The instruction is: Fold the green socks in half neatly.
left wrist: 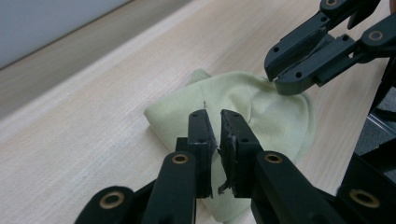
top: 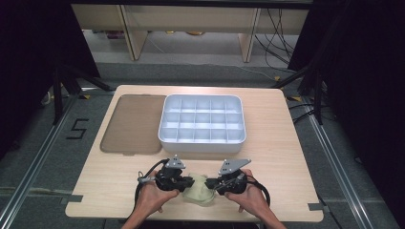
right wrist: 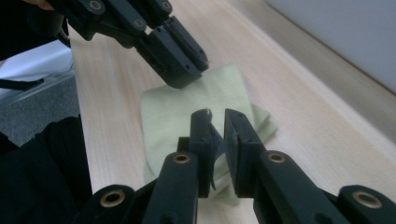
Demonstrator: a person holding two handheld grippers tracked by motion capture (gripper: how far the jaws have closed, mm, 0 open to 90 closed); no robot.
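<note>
A: Where is the cloth?

B: The pale green cloth (top: pixel 199 192) lies folded on the near edge of the wooden table (top: pixel 286 157), between the two hands and in front of the white compartment tray (top: pixel 202 120).

A: And the grippers?

B: Both are on it. The left gripper (left wrist: pixel 215 123) has its jaws pressed nearly together on the cloth's left edge; a thin bit of fabric seems to sit between them. The right gripper (right wrist: pixel 215 122) is likewise almost closed, pinching a fold on the cloth's right side. From each gripper's camera the other one shows farther off with its tips on the cloth's far side.

A: Which way does the cloth run?

B: From the high view its long axis looks roughly left to right, from one gripper to the other, with the rounded, bulkier end towards the right hand. It is bunched, so I cannot call a clear front or back.

A: What could go wrong from here?

B: I'd judge the grips are thin. Each gripper holds only an edge layer, so if the hands pull apart or lift unevenly, one layer could slip out and the fold would fall open. It also sits close to the table's near edge; a drag towards the person could take it over.

A: Anything else nearby?

B: A brown translucent lid (top: pixel 132 124) lies flat left of the tray, well apart from the cloth.
</note>
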